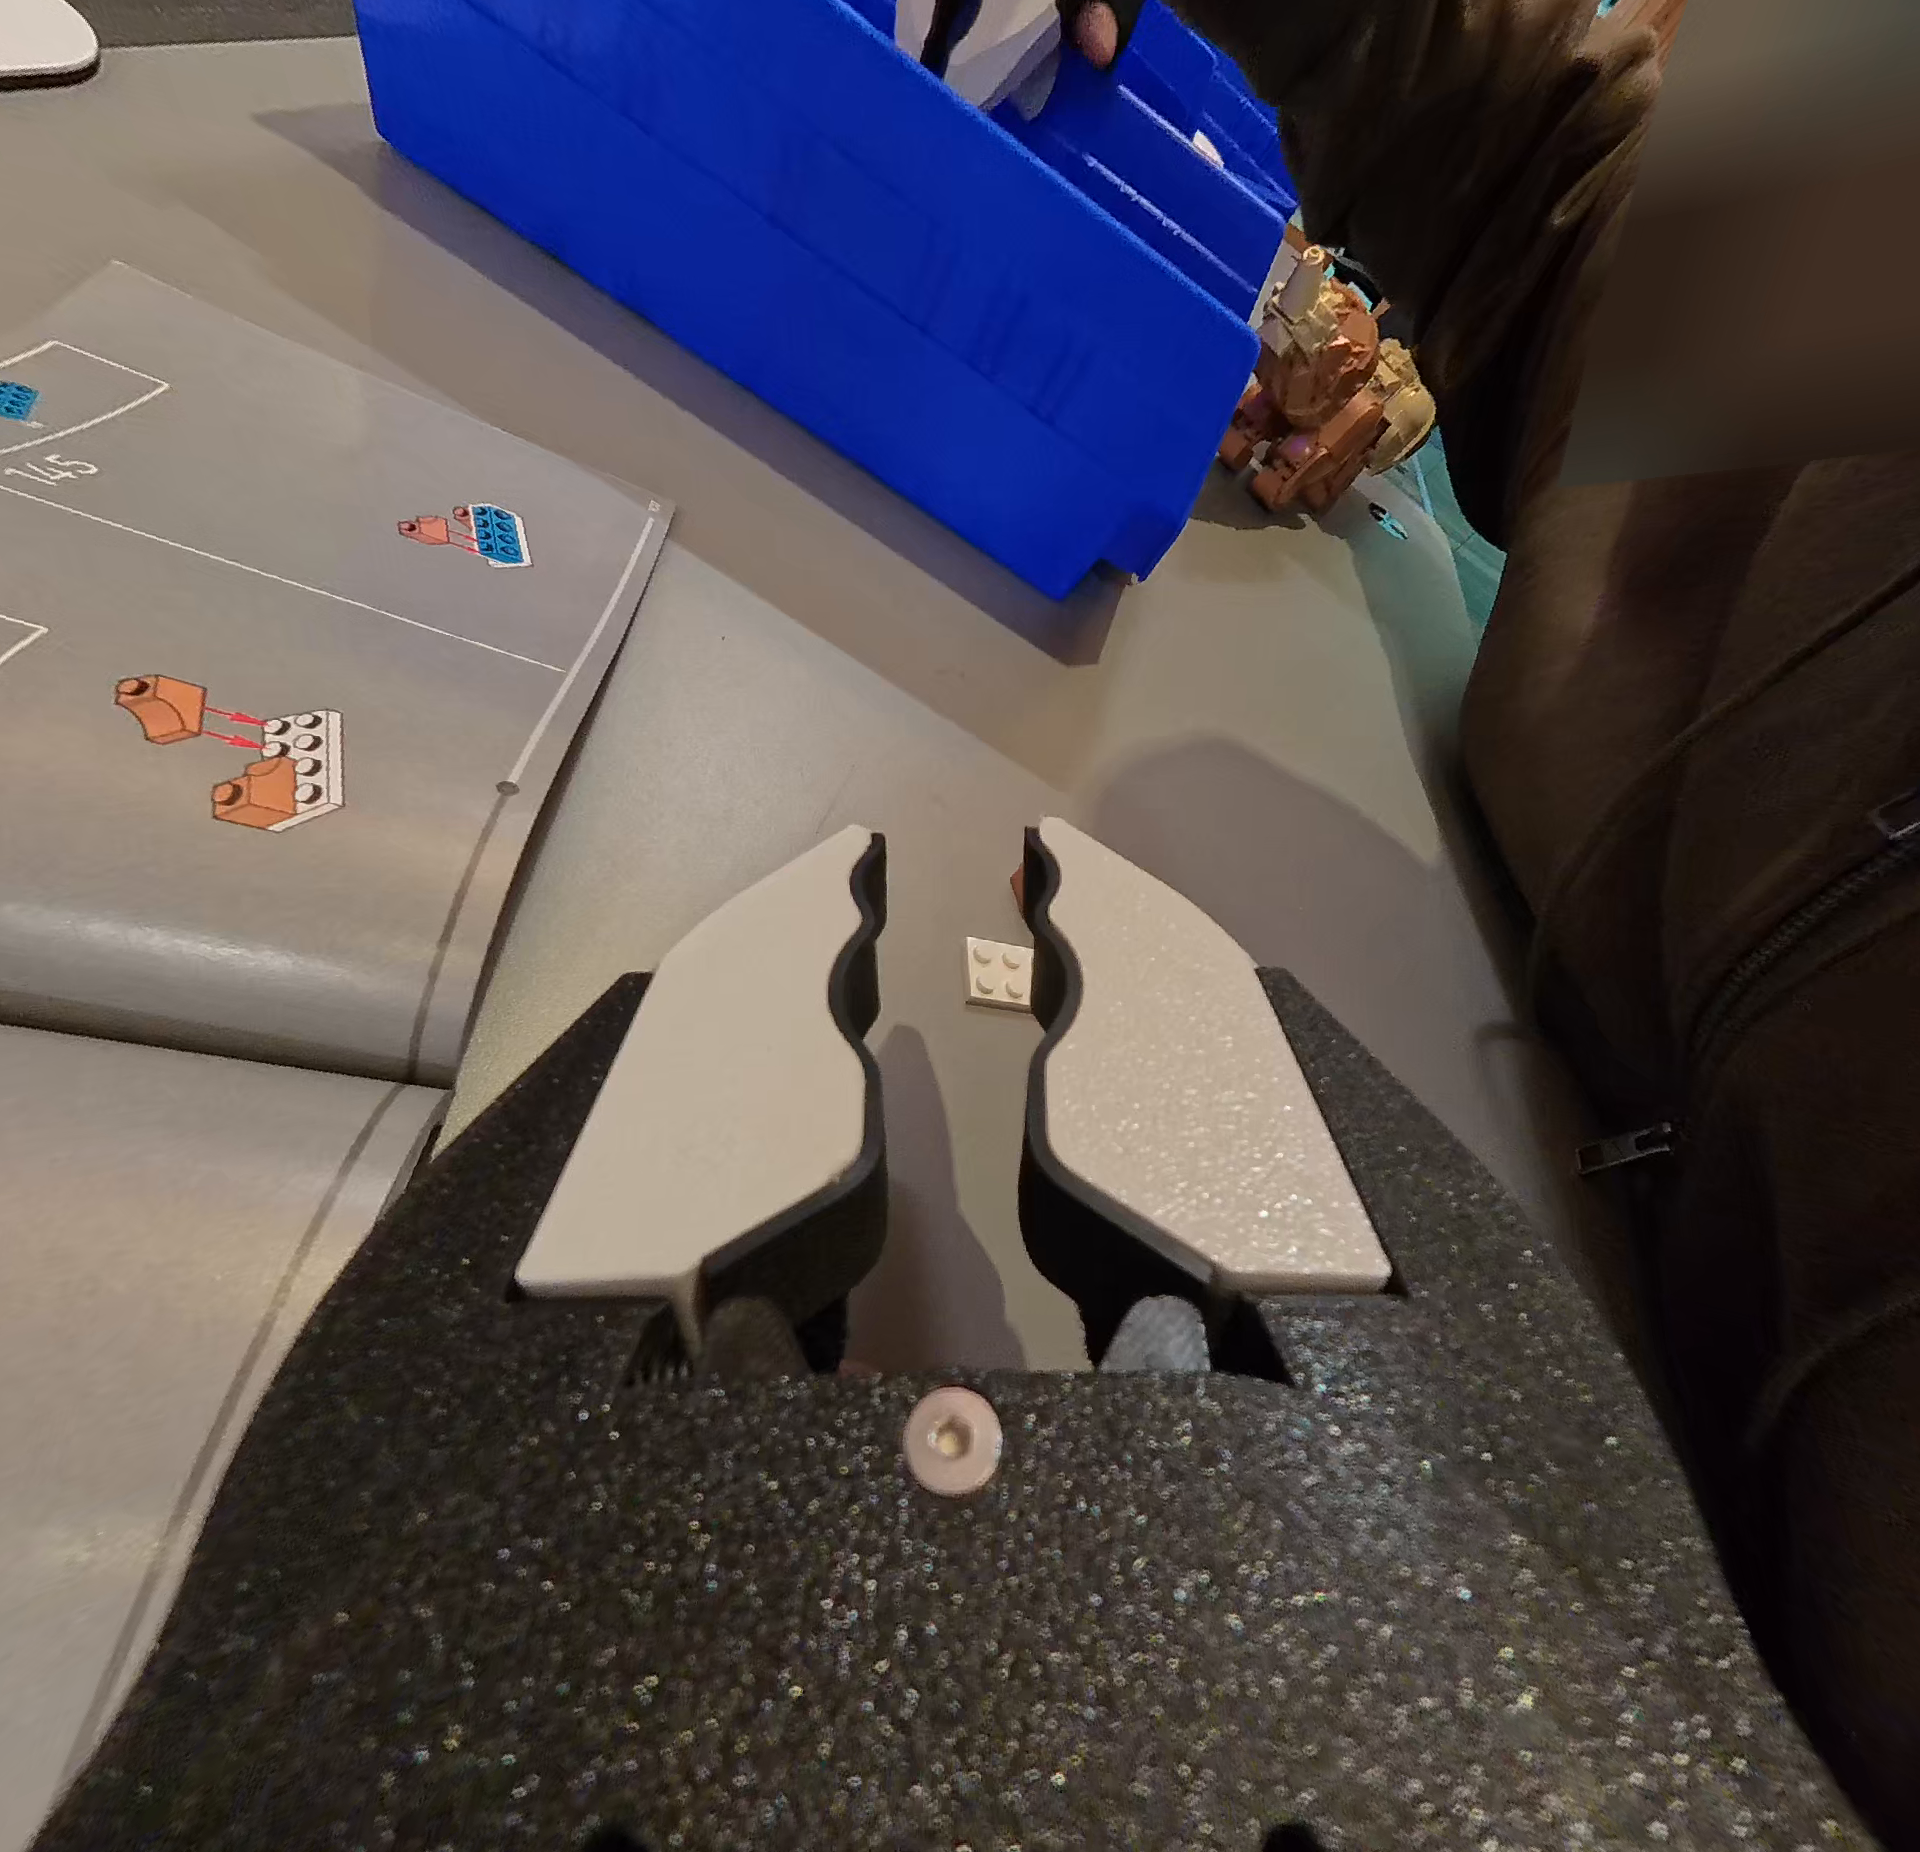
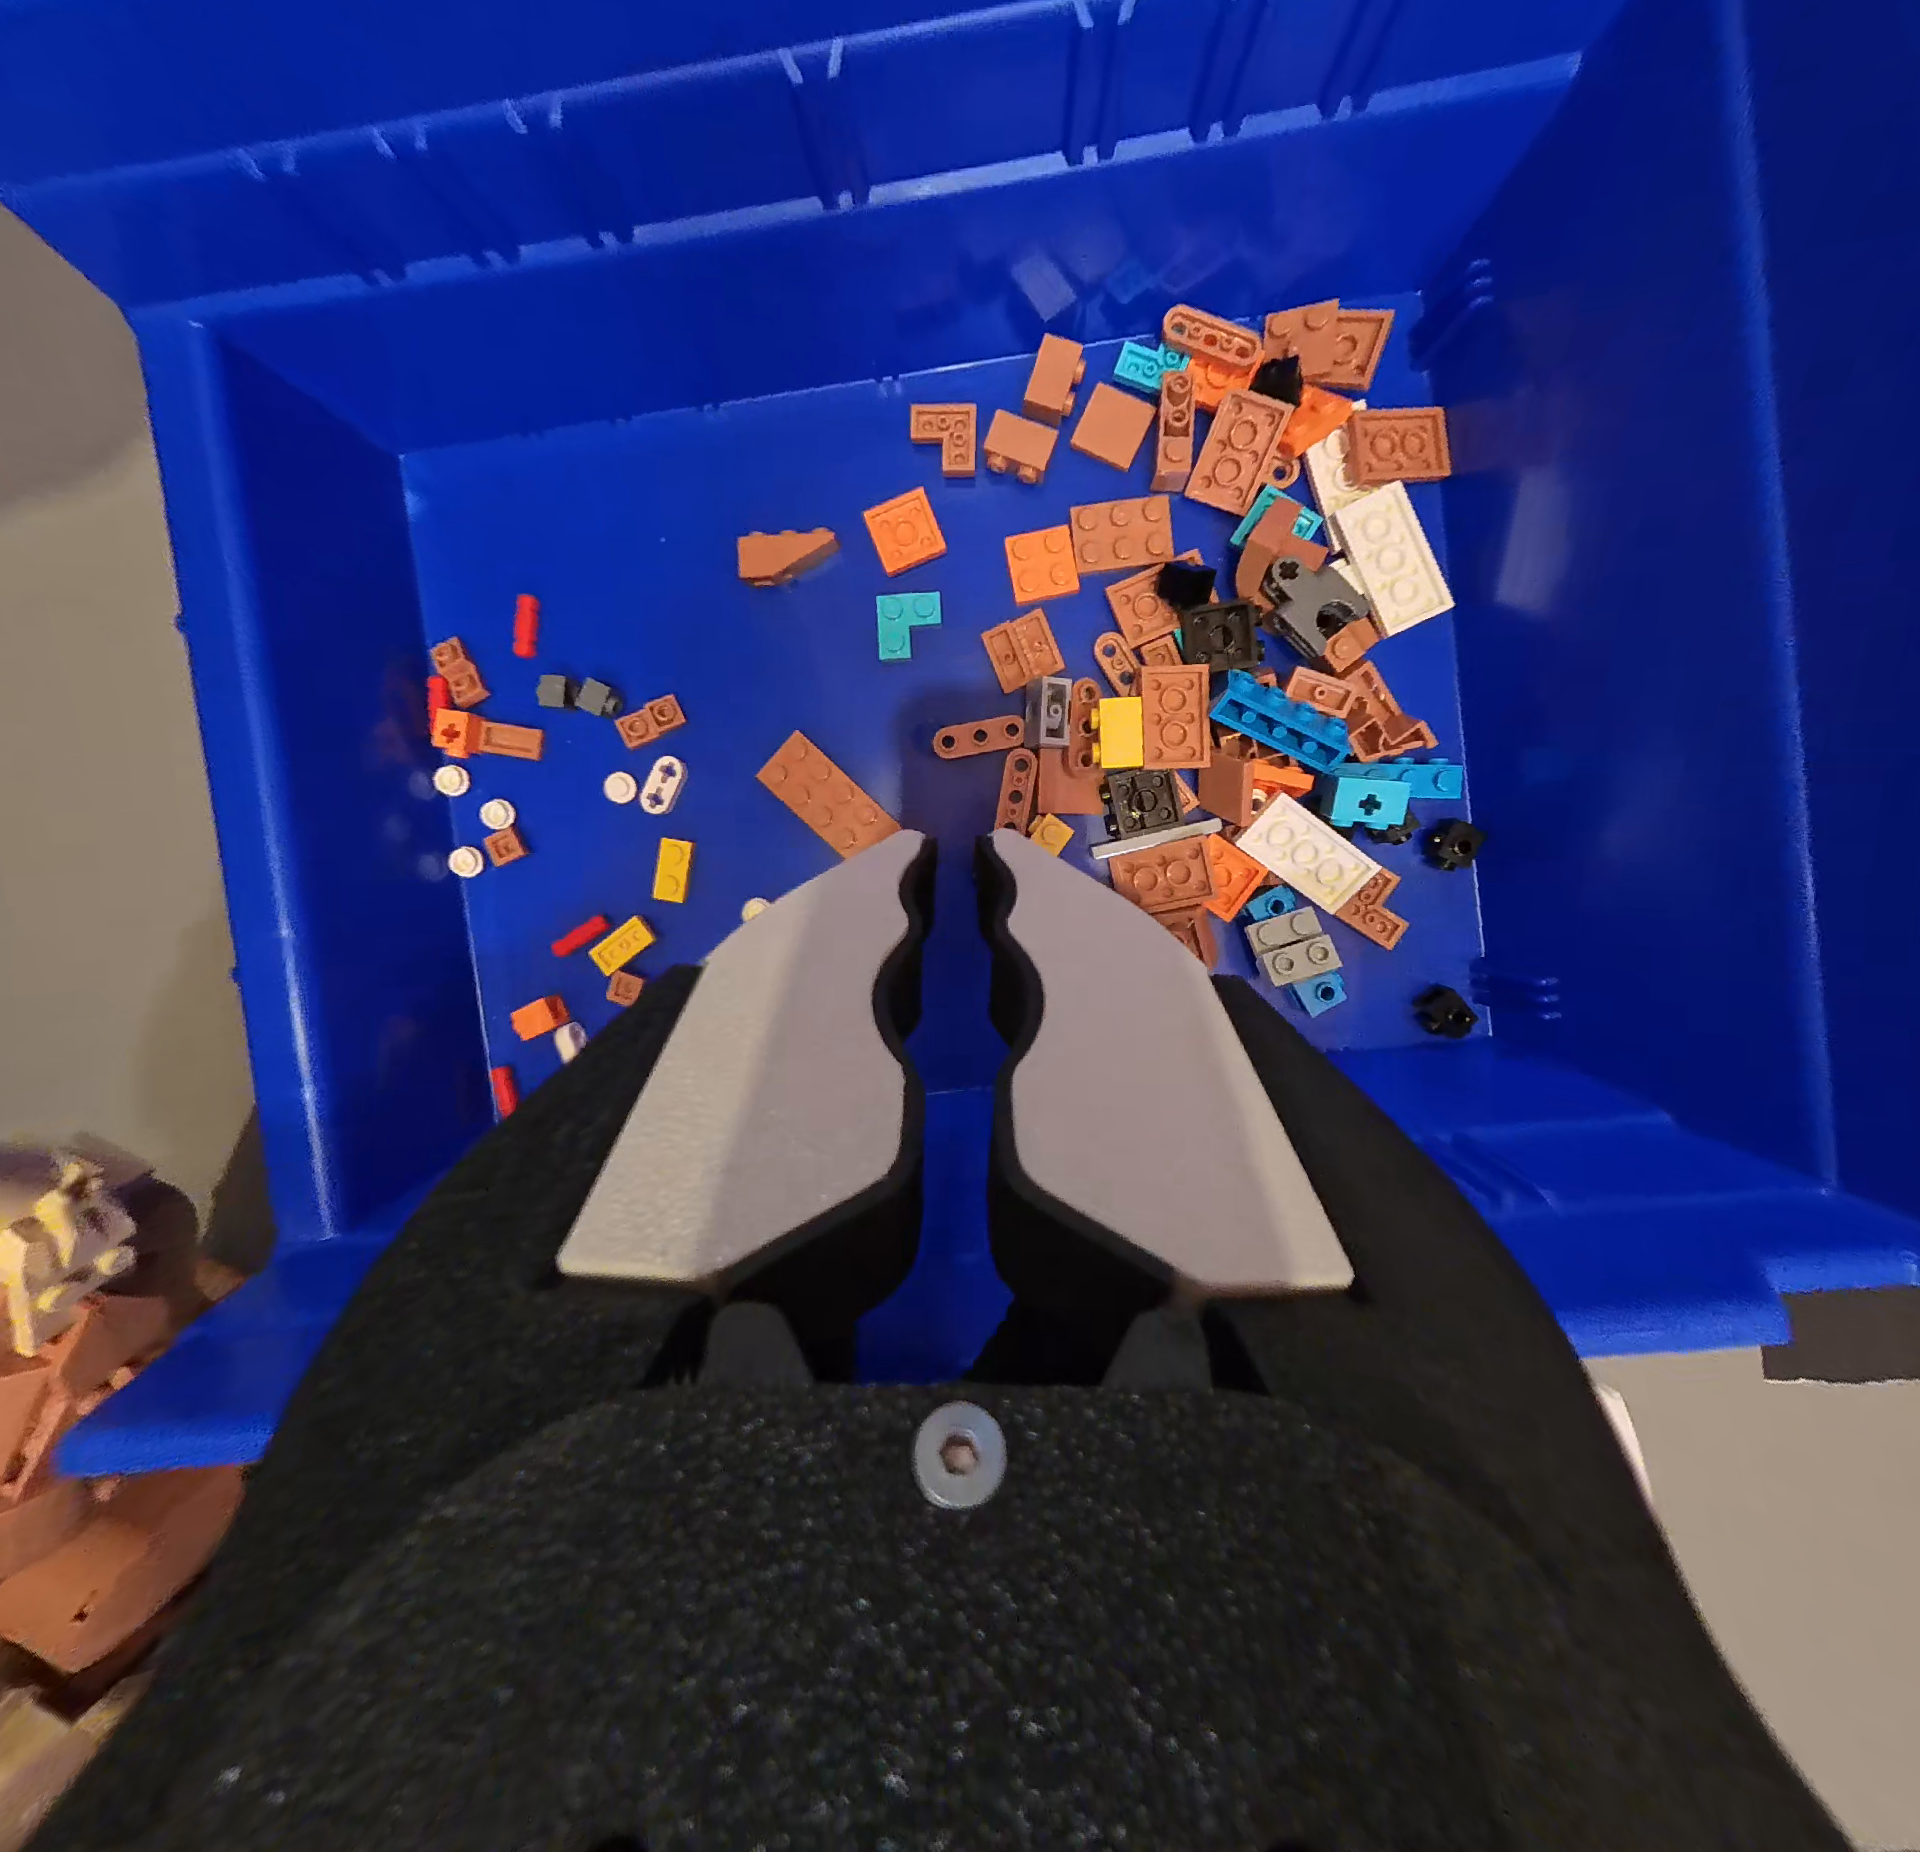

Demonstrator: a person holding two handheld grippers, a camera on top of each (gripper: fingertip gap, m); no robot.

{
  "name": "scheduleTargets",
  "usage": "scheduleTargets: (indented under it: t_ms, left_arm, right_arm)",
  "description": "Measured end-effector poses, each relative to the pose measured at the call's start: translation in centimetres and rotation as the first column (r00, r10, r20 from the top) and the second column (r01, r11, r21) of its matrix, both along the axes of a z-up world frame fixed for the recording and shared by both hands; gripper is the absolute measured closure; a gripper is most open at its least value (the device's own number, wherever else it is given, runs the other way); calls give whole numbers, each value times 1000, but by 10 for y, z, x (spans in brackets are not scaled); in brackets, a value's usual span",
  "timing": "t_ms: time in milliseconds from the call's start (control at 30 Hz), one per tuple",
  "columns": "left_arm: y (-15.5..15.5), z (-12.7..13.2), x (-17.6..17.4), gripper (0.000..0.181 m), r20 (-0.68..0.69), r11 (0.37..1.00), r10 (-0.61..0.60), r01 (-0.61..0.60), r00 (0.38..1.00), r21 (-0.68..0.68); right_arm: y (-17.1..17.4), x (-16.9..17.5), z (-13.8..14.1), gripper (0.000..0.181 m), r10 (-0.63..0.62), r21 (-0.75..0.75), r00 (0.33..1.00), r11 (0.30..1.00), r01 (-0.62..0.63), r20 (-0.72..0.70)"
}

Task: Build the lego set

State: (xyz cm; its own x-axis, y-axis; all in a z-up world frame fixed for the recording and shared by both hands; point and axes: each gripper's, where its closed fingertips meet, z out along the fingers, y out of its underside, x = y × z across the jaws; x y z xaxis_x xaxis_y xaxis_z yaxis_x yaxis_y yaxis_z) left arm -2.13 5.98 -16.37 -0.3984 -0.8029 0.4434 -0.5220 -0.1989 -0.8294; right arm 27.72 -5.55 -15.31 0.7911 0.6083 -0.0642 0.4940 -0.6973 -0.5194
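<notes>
Part-picking step, as I read it. My right gripper [image 2: 956, 846] hangs over the blue bin [image 2: 312, 763], jaws nearly together, a narrow gap, nothing held. Loose bricks [image 2: 1195, 659] lie mostly on the bin floor's right side. My left gripper [image 1: 954, 846] sits low over the table [image 1: 831, 680], jaws apart and empty, white plate [image 1: 1000, 971] between its fingers, brown piece [image 1: 1018, 883] just beyond. Instruction booklet [image 1: 312, 659] lies open to the left. Next: spread the right jaws, drop onto one brown brick clear of its neighbours.

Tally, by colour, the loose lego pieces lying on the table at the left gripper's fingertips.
white plate: 1
brown piece, partly hidden behind a finger: 1
Total: 2
</notes>
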Motion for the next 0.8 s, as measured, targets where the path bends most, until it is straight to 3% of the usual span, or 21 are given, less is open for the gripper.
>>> scheduleTargets:
  t_ms: [433, 633, 800]
  left_arm:
    - [0, 0, 0, 156, -2, 1000, 0, 0, 1000, 3]
    - [0, -1, 0, 156, -2, 1000, 0, 0, 1000, 6]
    - [-1, -1, 0, 156, -3, 1000, -1, 1, 1000, 8]
  right_arm:
    - [2, -1, -1, 174, -23, 43, 997, 999, 26, -74]
    - [0, -4, -10, 173, 3, 21, 999, 1000, -3, -33]
    - [3, -6, -3, 175, -22, 43, 993, 999, 28, -118]
